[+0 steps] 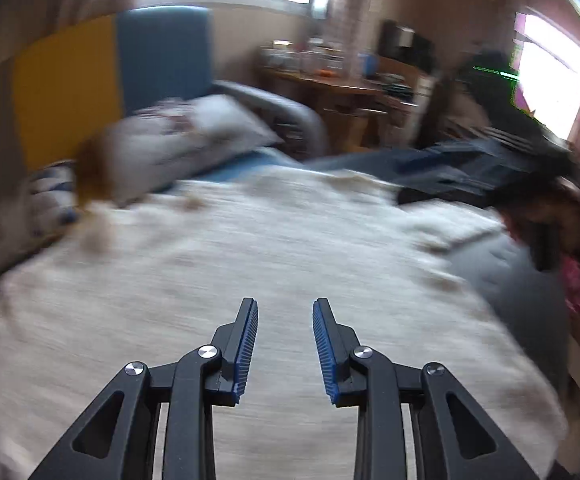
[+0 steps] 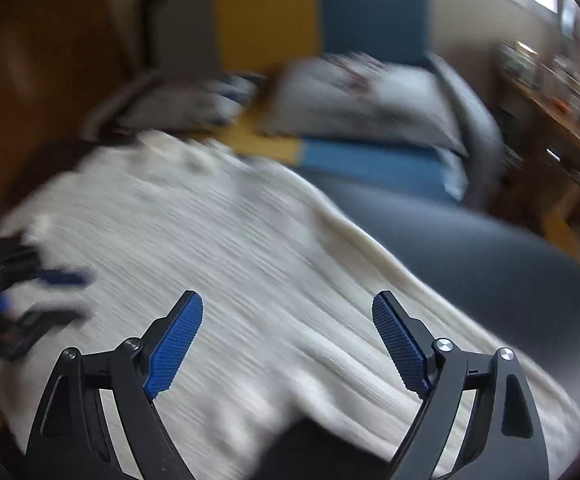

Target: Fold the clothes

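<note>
Nearest the lens, the left gripper sits at the bottom centre of its frame, its black fingers with blue ribbed pads parted and nothing between them. Beneath it, a cream ribbed knit garment lies spread across the grey bed, filling the middle of the frame. At right centre, a dark navy garment lies at the cream garment's far edge. The right gripper stands wide open and empty over the same cream knit. Blur makes the pale pillows at upper centre hard to read.
</note>
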The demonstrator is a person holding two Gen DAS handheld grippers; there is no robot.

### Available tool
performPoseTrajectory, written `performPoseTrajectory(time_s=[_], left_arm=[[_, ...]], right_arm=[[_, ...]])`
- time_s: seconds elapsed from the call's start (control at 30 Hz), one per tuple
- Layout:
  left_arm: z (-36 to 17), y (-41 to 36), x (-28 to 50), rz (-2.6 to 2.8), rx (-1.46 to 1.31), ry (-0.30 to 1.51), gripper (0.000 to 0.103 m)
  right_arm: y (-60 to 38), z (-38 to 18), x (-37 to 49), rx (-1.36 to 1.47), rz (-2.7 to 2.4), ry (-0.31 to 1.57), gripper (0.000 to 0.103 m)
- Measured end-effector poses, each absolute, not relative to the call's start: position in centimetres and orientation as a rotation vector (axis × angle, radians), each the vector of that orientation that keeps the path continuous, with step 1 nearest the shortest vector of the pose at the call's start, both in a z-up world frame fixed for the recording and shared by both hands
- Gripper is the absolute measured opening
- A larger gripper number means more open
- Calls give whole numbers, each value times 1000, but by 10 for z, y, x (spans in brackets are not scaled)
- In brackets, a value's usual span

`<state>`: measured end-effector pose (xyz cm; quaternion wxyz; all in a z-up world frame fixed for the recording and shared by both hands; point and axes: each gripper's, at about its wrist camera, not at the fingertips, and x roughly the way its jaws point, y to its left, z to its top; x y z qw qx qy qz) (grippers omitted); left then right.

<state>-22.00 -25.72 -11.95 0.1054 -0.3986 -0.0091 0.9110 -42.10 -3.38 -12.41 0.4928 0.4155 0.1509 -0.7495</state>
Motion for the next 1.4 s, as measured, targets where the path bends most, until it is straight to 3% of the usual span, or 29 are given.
performPoseTrajectory(time_s=[0.17,0.23,0.33,0.47,0.53,0.7,0.97,1.27,1.33,1.4], left_arm=[[-107,-346,-254,2788,-1182,170,29],[-108,-370,-266,2749,-1184,224,29],[-114,-390,-284,2642,-1214,215,29],[-111,-372,-299,2522,-1142,262,29],[-107,-349,-305,2443,-1096,351,29],[-124,-320,-347,2280,-1195,480,29],[-133,-290,-380,2151,-1240,399,29],[-153,-289,-402,2131,-1348,246,29],[-151,-291,-403,2165,-1343,201,23],[-147,-291,-400,2214,-1312,176,5]], right_arm=[[-110,-136,-411,971,-1688,418,90],[-137,-148,-404,976,-1621,448,81],[-162,-156,-389,971,-1536,447,81],[-163,-159,-402,974,-1589,385,81],[-157,-165,-409,998,-1631,386,75],[-146,-178,-418,1063,-1658,441,75],[-140,-172,-423,1052,-1657,380,75],[-119,-165,-419,1020,-1698,454,75],[-113,-164,-423,1025,-1724,456,75],[-109,-166,-430,1034,-1766,466,75]])
